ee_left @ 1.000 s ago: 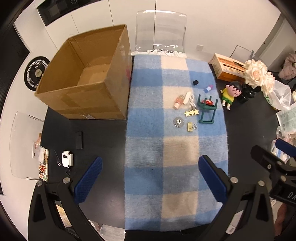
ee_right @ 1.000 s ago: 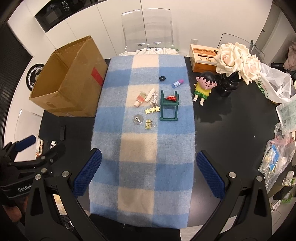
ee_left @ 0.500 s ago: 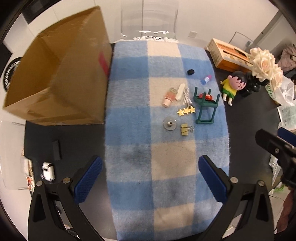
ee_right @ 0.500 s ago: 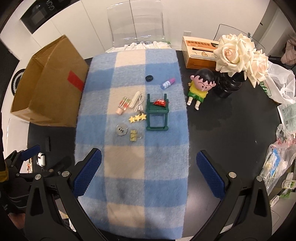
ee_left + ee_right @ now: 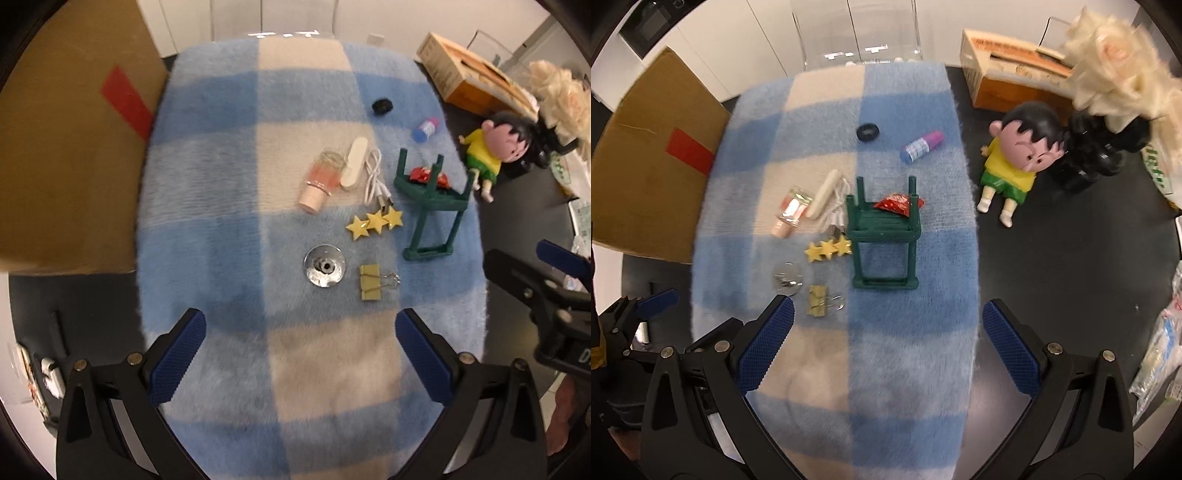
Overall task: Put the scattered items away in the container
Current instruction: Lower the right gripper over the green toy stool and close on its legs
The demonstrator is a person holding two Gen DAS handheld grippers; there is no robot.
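A blue-and-cream checked fleece blanket (image 5: 229,206) covers the middle of the black worktop (image 5: 1071,266), and the scattered items lie in a loose cluster on it: a small green toy stool tipped on its side (image 5: 884,240) with a red crinkled wrapper (image 5: 897,203) on it, a strip of three yellow stars (image 5: 375,221), a round shiny metal disc (image 5: 325,265), a yellow binder clip (image 5: 371,283), a small pink-capped clear bottle (image 5: 321,181), a white oblong case (image 5: 354,162) and a coiled white cable (image 5: 375,177). Farther back lie a black round cap (image 5: 382,106) and a blue-and-pink tube (image 5: 921,146). The open brown cardboard box with a red tape patch (image 5: 70,147) stands just beside the blanket's left edge, well apart from the cluster. The left hand-held gripper (image 5: 299,350) hangs over bare blanket short of the disc, its jaws wide but closing, nothing between them. The right hand-held gripper (image 5: 886,343) is spread wide and empty, its left pad near the clip. Only the right view clearly shows the yellow-shirted cartoon doll (image 5: 1015,162), black vase of cream roses (image 5: 1097,155) and orange tissue box (image 5: 1008,74); the left view blurs them at its edge.
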